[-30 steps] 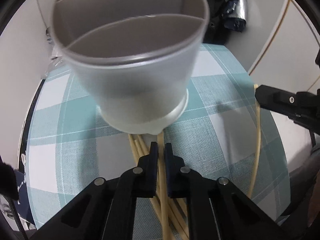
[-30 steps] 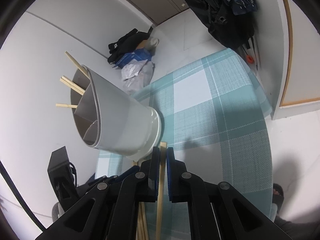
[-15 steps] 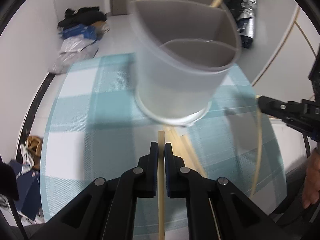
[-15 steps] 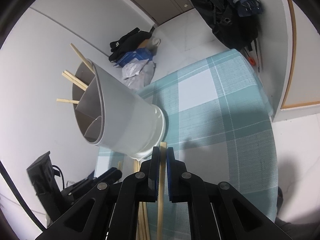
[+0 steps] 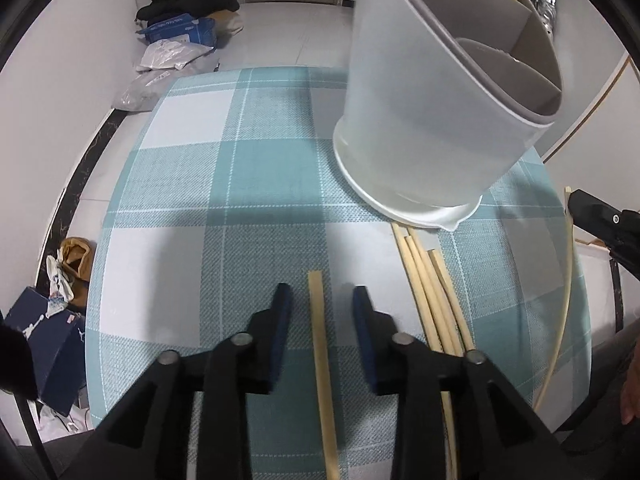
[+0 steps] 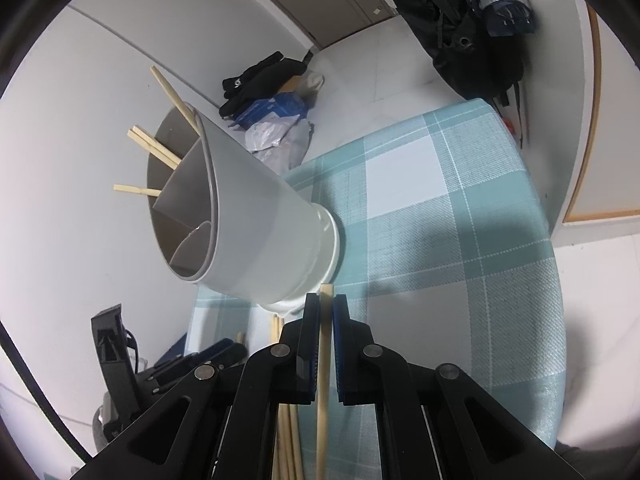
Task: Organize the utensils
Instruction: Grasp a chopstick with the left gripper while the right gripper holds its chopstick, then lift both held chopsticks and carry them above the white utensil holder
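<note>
In the left wrist view my left gripper [image 5: 321,294] is opening low over the teal checked tablecloth [image 5: 224,168]. A pale wooden chopstick [image 5: 320,344] lies between its jaws, and neither pad touches it. The grey divided utensil holder [image 5: 432,120] stands up and to the right, with a bundle of loose chopsticks [image 5: 428,292] at its base. In the right wrist view my right gripper [image 6: 325,300] is shut on one chopstick [image 6: 323,352] just in front of the holder [image 6: 260,240]. Several chopsticks [image 6: 160,148] stick out of the holder's far compartment.
The table is small, with rounded edges close on the left and right. On the floor beyond lie black clothes and a blue packet [image 5: 180,28], and boxes [image 5: 44,344] sit at the left. Dark bags [image 6: 472,20] hang behind. My right gripper's finger [image 5: 596,216] enters the left wrist view from the right.
My left gripper's jaws have parted off the chopstick they were clamping. The left hand has shifted, so the holder now sits at the upper right of its view. The right gripper has stayed put.
</note>
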Available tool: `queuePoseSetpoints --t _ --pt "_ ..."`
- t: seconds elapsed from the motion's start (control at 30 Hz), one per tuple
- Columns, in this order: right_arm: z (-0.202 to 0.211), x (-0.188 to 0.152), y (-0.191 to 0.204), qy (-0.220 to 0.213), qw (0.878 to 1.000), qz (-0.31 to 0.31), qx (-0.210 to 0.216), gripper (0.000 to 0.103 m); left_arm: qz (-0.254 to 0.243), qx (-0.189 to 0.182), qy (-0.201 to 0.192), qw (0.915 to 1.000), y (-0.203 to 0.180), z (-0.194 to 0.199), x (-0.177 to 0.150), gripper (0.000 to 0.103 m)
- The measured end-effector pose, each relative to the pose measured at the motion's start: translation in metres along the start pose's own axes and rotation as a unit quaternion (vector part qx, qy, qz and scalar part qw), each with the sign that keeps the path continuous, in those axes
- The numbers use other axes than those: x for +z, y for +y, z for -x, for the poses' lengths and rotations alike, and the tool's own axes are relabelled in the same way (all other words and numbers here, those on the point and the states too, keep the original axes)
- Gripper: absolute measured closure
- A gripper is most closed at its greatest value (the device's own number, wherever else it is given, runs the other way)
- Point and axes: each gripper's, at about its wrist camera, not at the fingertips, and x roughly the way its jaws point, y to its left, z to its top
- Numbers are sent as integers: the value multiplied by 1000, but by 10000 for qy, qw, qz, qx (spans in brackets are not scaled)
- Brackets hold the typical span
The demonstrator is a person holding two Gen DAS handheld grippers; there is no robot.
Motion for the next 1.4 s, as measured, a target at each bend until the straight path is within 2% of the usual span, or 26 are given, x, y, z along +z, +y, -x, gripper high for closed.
queuePoseSetpoints --t 0.13,0.17,0.23,0.4,0.53,0.67,0.87,1.0,1.1,1.2,1.4 --pt "1 0 1 4 10000 24 1 97 -187 142 77 9997 -5 -4 4 72" --pt "1 0 2 1 10000 45 6 97 -198 65 119 9997 -6 -5 7 74" --pt "1 -1 5 -17 10000 97 11 97 -184 -17 167 9997 -1 -7 10 98" --pt "6 0 11 -123 9996 259 34 97 130 -254 96 9995 10 -11 16 100" --pt "11 -2 19 -229 9988 430 70 97 432 -423 -324 9976 17 6 19 100" --pt "17 -5 31 -365 9968 707 93 98 636 -593 -896 9922 24 35 23 100" --pt "28 -11 48 -708 9911 1125 39 98 697 -743 -1746 9793 25 82 25 100" --pt "35 -14 56 -912 9875 1286 -2 98 625 -680 -2231 9704 18 110 20 100" --pt "38 -17 61 -1002 9844 1430 -194 98 631 -688 -2481 9642 17 123 16 100" --pt "43 -19 63 -1129 9829 1447 -169 98 611 -633 -2707 9586 15 131 11 100" --pt "61 -25 79 -1578 9723 1726 -74 98 554 -613 -2867 9544 3 143 2 100"
